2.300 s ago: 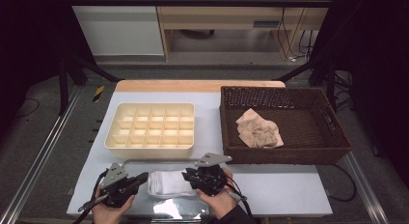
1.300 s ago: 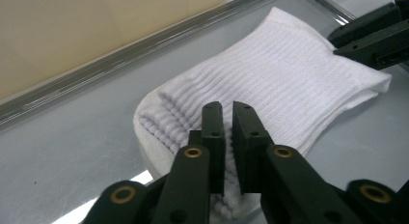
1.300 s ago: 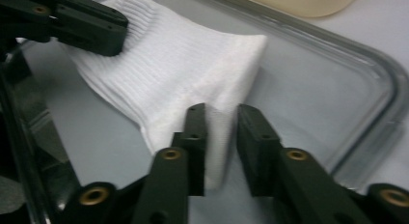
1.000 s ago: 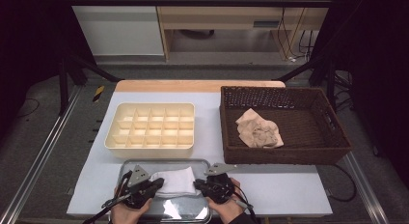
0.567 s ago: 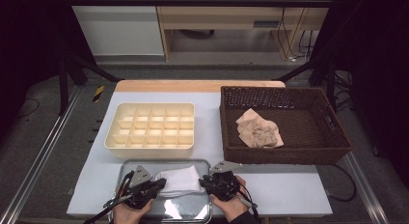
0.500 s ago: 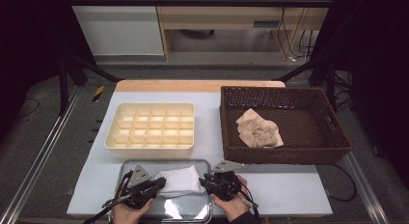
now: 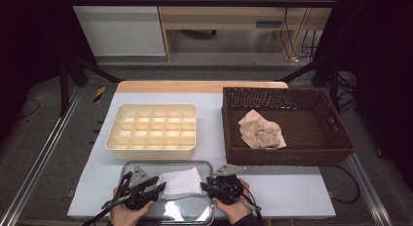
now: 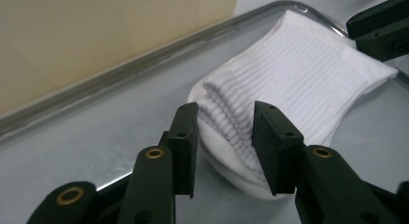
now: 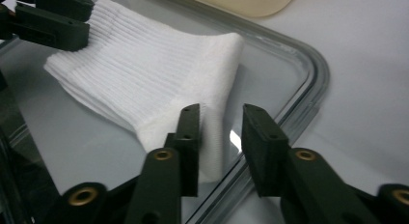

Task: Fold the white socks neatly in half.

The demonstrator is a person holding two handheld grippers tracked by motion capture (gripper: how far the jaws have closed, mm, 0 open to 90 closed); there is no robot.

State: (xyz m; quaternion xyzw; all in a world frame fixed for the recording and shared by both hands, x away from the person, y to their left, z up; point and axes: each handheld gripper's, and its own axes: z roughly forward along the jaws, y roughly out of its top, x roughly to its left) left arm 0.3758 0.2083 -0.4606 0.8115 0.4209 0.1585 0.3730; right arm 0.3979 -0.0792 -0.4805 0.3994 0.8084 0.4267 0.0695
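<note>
A folded white sock (image 7: 181,181) lies flat on a metal tray (image 7: 146,163) at the table's front edge. My left gripper (image 7: 158,189) sits at the sock's left end. In the left gripper view its jaws (image 8: 225,137) have just been opening, and the ribbed fold of the sock (image 8: 299,74) lies loose between them. My right gripper (image 7: 207,187) sits at the sock's right end. Its jaws (image 9: 219,137) parted and then narrowed a little; the sock's corner (image 9: 154,74) rests against one jaw, with a gap to the other.
A cream divided organiser box (image 7: 156,107) stands behind the tray. A brown wicker basket (image 7: 287,158) at the right holds a crumpled beige cloth (image 7: 262,129). The tray's raised rim (image 9: 313,84) curves close beside my right gripper.
Both grippers brought the sock down onto the tray, then their jaws parted and let it go. The hands have stayed put over the last second.
</note>
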